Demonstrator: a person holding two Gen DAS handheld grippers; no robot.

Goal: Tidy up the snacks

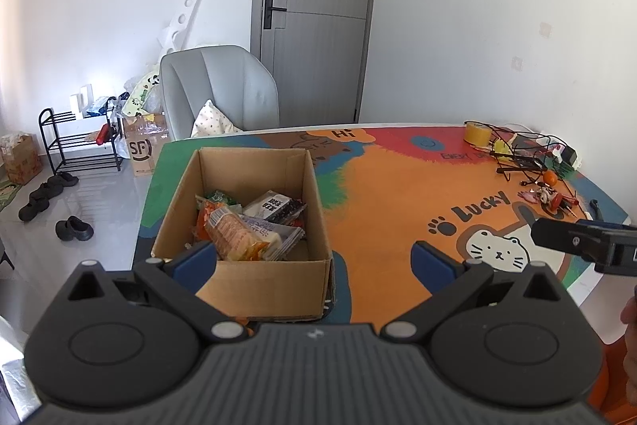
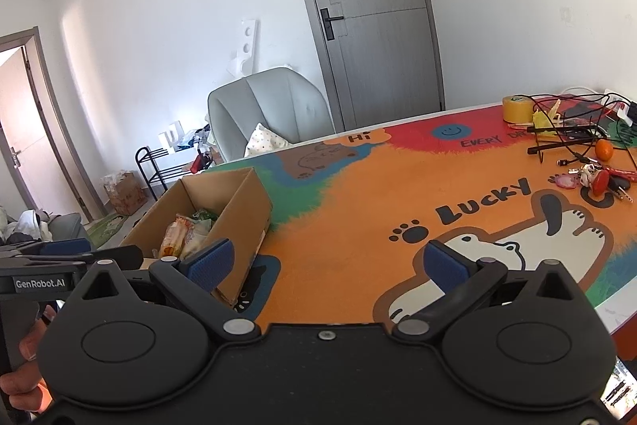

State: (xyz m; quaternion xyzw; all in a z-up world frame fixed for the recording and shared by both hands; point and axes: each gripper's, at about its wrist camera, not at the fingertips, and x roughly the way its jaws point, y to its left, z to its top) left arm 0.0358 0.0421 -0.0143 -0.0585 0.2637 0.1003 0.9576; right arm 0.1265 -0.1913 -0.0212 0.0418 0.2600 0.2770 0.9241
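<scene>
Left gripper (image 1: 314,261): jaws wide apart, nothing between the 2 blue pads (image 1: 195,261). It hangs above the near edge of the table (image 1: 378,194), facing the cardboard box (image 1: 247,281) at about 11 o'clock from its centre.

Right gripper (image 2: 336,263): jaws wide, nothing held. It sits over the cartoon-print table cover, with the box at 10 o'clock in the right wrist view.

Box: open top, upright, on the table's left end. Inside, several snack packets (image 1: 243,230) lie piled, an orange-and-white pack on top, a dark-labelled one (image 1: 278,208) behind it, a green wrapper (image 1: 221,197) at the back.

Far right of the table, at 2 o'clock: roll of yellow tape (image 1: 477,135), tangle of black cables (image 1: 521,150), small orange fruit (image 1: 551,178), keys (image 1: 551,197). No snack packets visible on the open table surface.

Behind the table at 12 o'clock: grey armchair (image 1: 223,86), grey door (image 1: 318,10).
</scene>
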